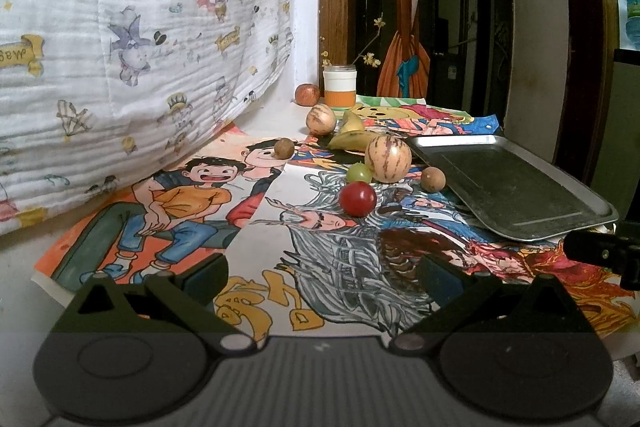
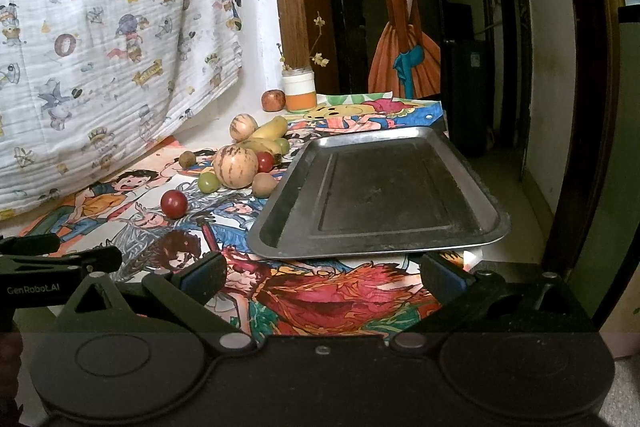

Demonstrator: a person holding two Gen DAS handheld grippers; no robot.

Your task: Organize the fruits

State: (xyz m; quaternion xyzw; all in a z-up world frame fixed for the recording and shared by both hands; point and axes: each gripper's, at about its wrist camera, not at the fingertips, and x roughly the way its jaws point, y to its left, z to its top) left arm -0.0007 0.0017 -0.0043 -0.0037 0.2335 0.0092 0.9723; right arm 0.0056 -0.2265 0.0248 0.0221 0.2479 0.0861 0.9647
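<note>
Fruit lies on a drawing-covered table: a red cherry tomato (image 1: 357, 198) (image 2: 174, 203), a green grape (image 1: 359, 173) (image 2: 208, 182), a striped melon (image 1: 387, 158) (image 2: 235, 166), a second striped melon (image 1: 321, 119) (image 2: 243, 127), bananas (image 1: 349, 139) (image 2: 269, 131), brown longans (image 1: 432, 179) (image 2: 263, 185) and an apple (image 1: 307, 94) (image 2: 273, 100). An empty metal tray (image 1: 520, 195) (image 2: 376, 187) sits to the right. My left gripper (image 1: 324, 279) is open and empty, short of the tomato. My right gripper (image 2: 324, 277) is open and empty, before the tray's near edge.
A white and orange jar (image 1: 339, 85) (image 2: 299, 90) with flower twigs stands at the back by a wooden door frame. A patterned cloth (image 1: 132, 27) hangs along the left. The table edge drops off right of the tray.
</note>
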